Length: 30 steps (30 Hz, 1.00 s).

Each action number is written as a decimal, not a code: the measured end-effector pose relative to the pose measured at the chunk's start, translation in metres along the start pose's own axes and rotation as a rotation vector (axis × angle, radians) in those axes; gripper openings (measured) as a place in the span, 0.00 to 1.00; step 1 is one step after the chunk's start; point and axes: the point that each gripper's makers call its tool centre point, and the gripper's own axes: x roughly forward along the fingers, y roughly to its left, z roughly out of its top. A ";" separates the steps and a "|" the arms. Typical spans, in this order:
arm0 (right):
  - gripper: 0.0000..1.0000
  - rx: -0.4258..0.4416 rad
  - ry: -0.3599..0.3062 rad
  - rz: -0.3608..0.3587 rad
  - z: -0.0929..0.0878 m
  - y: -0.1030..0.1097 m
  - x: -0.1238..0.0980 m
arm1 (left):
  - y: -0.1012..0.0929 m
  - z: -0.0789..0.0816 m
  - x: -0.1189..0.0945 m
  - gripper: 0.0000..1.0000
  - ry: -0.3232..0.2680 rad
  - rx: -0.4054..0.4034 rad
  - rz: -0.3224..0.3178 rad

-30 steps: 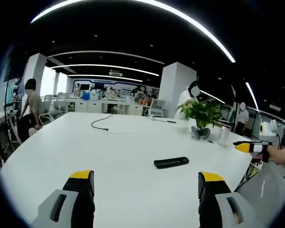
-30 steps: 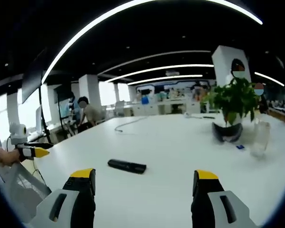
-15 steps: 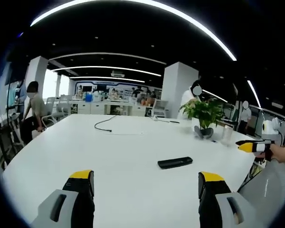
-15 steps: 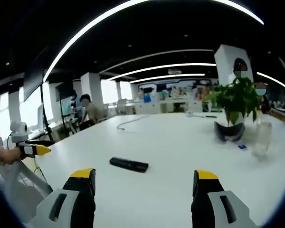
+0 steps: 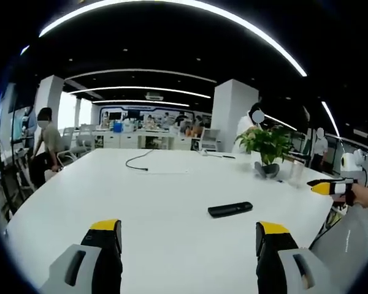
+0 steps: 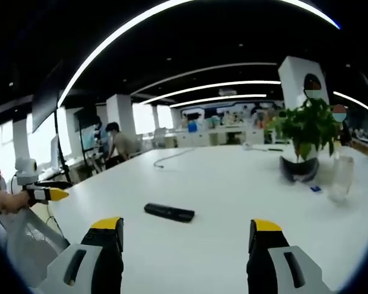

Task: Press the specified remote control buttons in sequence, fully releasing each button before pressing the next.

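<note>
Remote control lies flat on the white table, a long black bar with nothing touching it. It serves as the landmark. In the left gripper view the left gripper hangs above the near table edge with its yellow-tipped jaws spread wide and nothing between them; the remote sits ahead of the right-hand jaw, well apart from it. Beyond the remote stands a potted plant, with a clear cup just beside the pot, and farther off a black cable trails across the tabletop. The right gripper enters this view from the right, held by a hand off the table's edge, its yellow tips pointing toward the remote's side.

From the right gripper view, the right gripper likewise stands wide and empty, with the remote control ahead between its jaws, nearer the left one. Here the left gripper shows at the far left, beyond the table edge, yellow tip pointing inward. The potted plant rises to the right of the remote, beside a clear cup, and a small blue item lies by the pot. A seated person shows far behind the remote.
</note>
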 end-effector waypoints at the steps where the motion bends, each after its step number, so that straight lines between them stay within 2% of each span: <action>1: 0.83 0.000 -0.001 -0.001 0.000 0.000 0.000 | 0.001 0.000 0.000 0.94 -0.001 0.000 0.001; 10: 0.83 -0.008 -0.019 -0.016 0.004 -0.003 -0.002 | -0.004 -0.001 0.002 0.95 0.011 0.015 -0.019; 18: 0.83 -0.030 -0.021 -0.014 0.006 -0.004 -0.001 | -0.007 -0.002 0.003 0.95 0.017 -0.078 -0.055; 23: 0.83 -0.027 -0.026 -0.029 0.008 -0.007 -0.001 | -0.015 -0.007 0.006 0.99 0.050 -0.079 -0.090; 30: 0.83 -0.034 -0.019 -0.035 0.005 -0.010 0.000 | -0.034 -0.011 0.010 1.00 0.115 -0.062 -0.180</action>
